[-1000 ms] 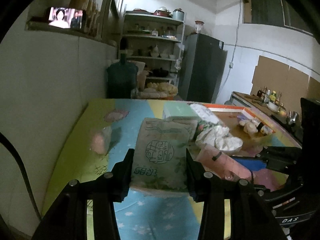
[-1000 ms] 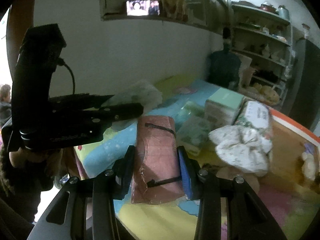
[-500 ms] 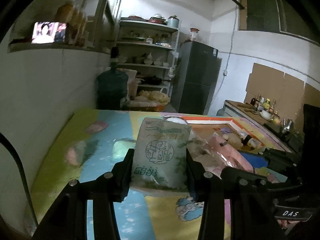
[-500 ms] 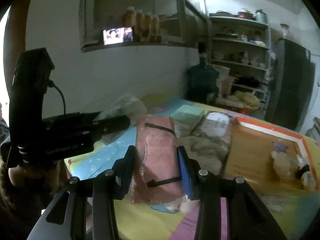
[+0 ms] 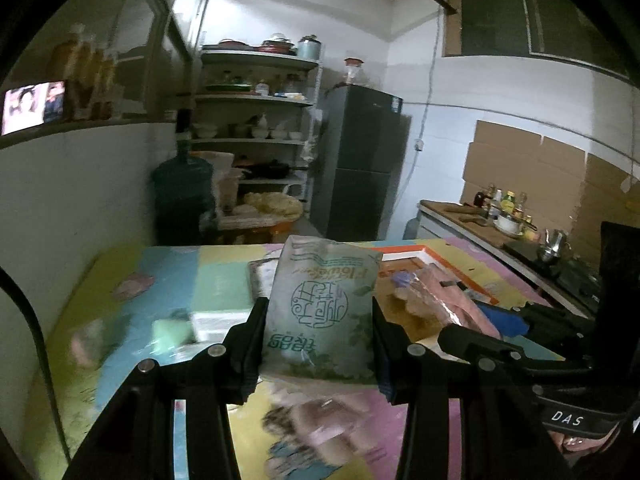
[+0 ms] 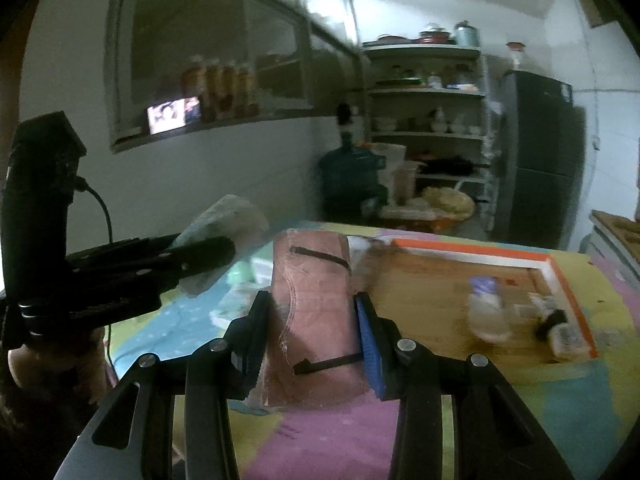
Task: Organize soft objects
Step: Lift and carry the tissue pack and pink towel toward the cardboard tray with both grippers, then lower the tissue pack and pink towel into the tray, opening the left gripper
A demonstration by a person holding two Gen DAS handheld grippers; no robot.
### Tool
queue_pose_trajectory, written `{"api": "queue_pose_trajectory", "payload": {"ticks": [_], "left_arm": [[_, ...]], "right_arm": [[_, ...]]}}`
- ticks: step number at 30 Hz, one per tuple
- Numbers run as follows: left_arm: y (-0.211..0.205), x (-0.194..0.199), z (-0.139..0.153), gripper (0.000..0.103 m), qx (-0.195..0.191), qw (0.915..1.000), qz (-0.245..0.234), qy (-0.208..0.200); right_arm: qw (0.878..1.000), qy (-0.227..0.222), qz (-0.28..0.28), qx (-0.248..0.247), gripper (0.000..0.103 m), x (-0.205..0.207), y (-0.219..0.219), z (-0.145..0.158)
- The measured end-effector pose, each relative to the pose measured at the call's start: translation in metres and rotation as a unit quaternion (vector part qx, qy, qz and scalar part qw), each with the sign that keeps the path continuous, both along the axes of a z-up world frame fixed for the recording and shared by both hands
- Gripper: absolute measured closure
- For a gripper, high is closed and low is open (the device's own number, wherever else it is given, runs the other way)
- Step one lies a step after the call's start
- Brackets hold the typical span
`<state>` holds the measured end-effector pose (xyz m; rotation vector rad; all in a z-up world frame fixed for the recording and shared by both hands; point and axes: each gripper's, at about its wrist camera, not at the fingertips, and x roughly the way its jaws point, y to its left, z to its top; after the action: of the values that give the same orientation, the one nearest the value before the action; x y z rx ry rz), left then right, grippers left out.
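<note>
- Left wrist view: the left gripper [image 5: 318,344] is clamped on a green tissue pack [image 5: 320,312], carried above the mat [image 5: 132,304].
- Right wrist view: the right gripper [image 6: 310,344] is closed on a pink pack [image 6: 314,320], also in the air, near the orange-rimmed tray [image 6: 568,288].
- Both packs look light and squashy with slick film wrappers; I judge a mid-body grip across the width is safest, since a hard squeeze would only dent them.
- Things in the tray are blurred; a pale soft toy [image 6: 486,312] is my best guess.
- The packs' undersides and the mat beneath them are hidden.
</note>
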<state>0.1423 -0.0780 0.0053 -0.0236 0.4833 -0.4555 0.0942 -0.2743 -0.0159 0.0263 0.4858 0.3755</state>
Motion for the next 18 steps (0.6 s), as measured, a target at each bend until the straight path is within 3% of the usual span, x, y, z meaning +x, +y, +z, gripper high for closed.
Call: {"api": "queue_pose_trajectory", "payload": {"ticks": [18], "left_arm": [[-0.112,0.054,-0.010,0.057,0.001,0.9985,-0.044,0.034]], "right_arm": [[0.993,-0.001,-0.120,0.000,0.060,0.023,-0.125,0.005]]}}
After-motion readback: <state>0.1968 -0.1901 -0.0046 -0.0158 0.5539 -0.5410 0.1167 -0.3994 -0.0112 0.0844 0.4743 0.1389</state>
